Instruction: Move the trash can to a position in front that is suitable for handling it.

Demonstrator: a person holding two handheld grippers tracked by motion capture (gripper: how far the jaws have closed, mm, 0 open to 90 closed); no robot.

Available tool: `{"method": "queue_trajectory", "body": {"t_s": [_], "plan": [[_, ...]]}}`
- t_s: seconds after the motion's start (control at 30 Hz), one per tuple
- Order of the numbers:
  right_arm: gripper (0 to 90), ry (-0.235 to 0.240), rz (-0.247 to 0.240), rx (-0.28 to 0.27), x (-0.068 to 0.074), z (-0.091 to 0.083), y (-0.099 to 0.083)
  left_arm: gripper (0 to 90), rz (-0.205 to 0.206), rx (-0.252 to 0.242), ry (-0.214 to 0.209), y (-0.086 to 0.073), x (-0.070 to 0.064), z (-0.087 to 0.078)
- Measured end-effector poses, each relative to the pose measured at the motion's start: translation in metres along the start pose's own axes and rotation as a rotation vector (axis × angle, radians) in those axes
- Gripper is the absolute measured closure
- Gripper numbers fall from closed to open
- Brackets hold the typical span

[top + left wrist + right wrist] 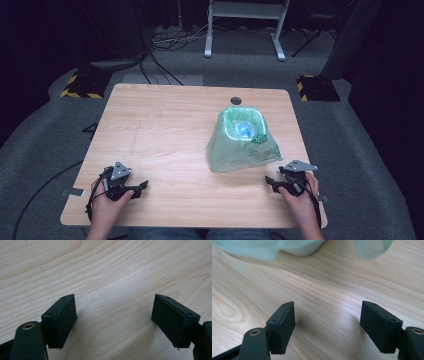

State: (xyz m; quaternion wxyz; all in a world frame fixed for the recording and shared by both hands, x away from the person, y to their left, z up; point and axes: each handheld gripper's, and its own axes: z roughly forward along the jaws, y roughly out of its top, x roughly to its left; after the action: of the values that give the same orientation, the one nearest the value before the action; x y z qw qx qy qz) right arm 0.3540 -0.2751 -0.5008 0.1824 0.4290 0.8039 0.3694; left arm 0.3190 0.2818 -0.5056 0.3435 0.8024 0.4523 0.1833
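High view: the left tool [141,188] and right tool [270,182] are held low at the counter [165,130] near edge, forearms entering from below, the green bag [240,142] sat just beyond the right tool. Left gripper view: jaws spread wide over bare wood. Right gripper view: jaws likewise spread, empty, the bag's edge seen ahead.

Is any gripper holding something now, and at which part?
Nothing is held. The left gripper and right gripper are open over bare table, apart from the green bag.

The worktop [165,130] is pale, smooth, matt wood; the bag [235,150] thin, translucent green plastic; claw pads [62,320] matt black.
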Motion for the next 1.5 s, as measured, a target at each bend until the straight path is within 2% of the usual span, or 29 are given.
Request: {"method": "queue_trajectory", "body": {"t_s": [0.13, 0.17, 0.27, 0.37, 0.43, 0.57, 0.83, 0.97, 1.07, 1.17, 1.3, 1.43, 1.5], "plan": [[28.9, 0.035, 0.030, -0.040, 0.001, -0.006, 0.004, 20.1, 0.001, 0.001, 0.001, 0.000, 0.000, 0.000], [29.0, 0.037, 0.036, -0.066, 0.002, -0.016, 0.012, 20.1, 0.000, 0.000, 0.000, 0.000, 0.000, 0.000], [29.3, 0.030, 0.009, -0.090, 0.003, -0.029, 0.024, 20.1, -0.001, -0.001, 0.000, 0.000, 0.000, 0.000], [29.1, 0.038, -0.045, -0.091, 0.007, -0.042, 0.039, 20.3, -0.015, -0.003, 0.009, -0.001, -0.001, -0.001], [28.9, 0.039, -0.062, -0.097, 0.009, -0.048, 0.047, 20.9, -0.021, -0.008, 0.018, -0.001, -0.002, -0.001], [30.5, 0.065, -0.052, -0.123, 0.011, -0.061, 0.061, 23.2, -0.021, -0.010, 0.025, -0.002, -0.003, -0.002], [31.9, 0.036, -0.048, -0.157, 0.012, -0.086, 0.081, 26.2, -0.034, -0.009, 0.030, -0.004, -0.004, -0.005], [29.5, 0.041, -0.065, -0.185, 0.012, -0.087, 0.091, 27.1, -0.024, -0.027, 0.047, -0.003, -0.003, -0.012], [27.8, 0.048, -0.084, -0.202, 0.012, -0.083, 0.100, 27.8, -0.037, -0.050, 0.060, -0.004, -0.002, -0.019], [27.3, 0.053, -0.109, -0.214, 0.013, -0.076, 0.112, 28.1, -0.041, -0.050, 0.061, -0.007, -0.001, -0.023], [25.8, 0.064, -0.100, -0.227, 0.013, -0.067, 0.126, 28.3, -0.060, -0.057, 0.074, -0.011, 0.002, -0.027], [25.7, 0.042, -0.099, -0.236, 0.010, -0.057, 0.141, 28.3, -0.064, -0.056, 0.082, -0.015, 0.002, -0.030], [29.5, 0.034, -0.108, -0.235, 0.008, -0.051, 0.146, 27.5, -0.070, -0.059, 0.089, -0.016, 0.003, -0.031]]}}
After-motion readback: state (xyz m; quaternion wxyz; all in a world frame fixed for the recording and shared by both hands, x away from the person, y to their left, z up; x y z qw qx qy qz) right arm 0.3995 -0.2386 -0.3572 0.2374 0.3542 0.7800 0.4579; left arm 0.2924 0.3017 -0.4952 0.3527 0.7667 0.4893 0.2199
